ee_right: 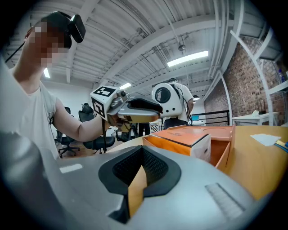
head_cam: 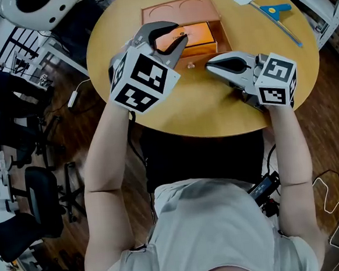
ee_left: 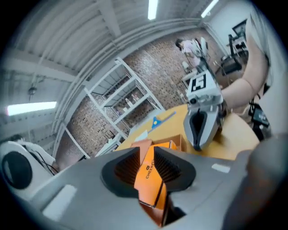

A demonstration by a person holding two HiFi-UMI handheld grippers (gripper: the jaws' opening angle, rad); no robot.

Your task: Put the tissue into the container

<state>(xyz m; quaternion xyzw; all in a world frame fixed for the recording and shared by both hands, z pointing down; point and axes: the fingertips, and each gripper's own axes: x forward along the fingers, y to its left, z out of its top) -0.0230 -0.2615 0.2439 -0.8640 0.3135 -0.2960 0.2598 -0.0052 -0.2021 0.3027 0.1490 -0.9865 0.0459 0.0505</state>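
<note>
Hovering your left gripper (head_cam: 178, 34) over the orange tissue box (head_cam: 199, 35), tongs spread and pinching nothing, looks like a release: the box lies inside the container (head_cam: 171, 12). Your right gripper (head_cam: 209, 64), tongs pressed together and empty, waits alongside, likely keeping clear.

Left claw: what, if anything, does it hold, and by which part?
Nothing: the left claw stands open over the orange tissue box, not gripping it.
</note>
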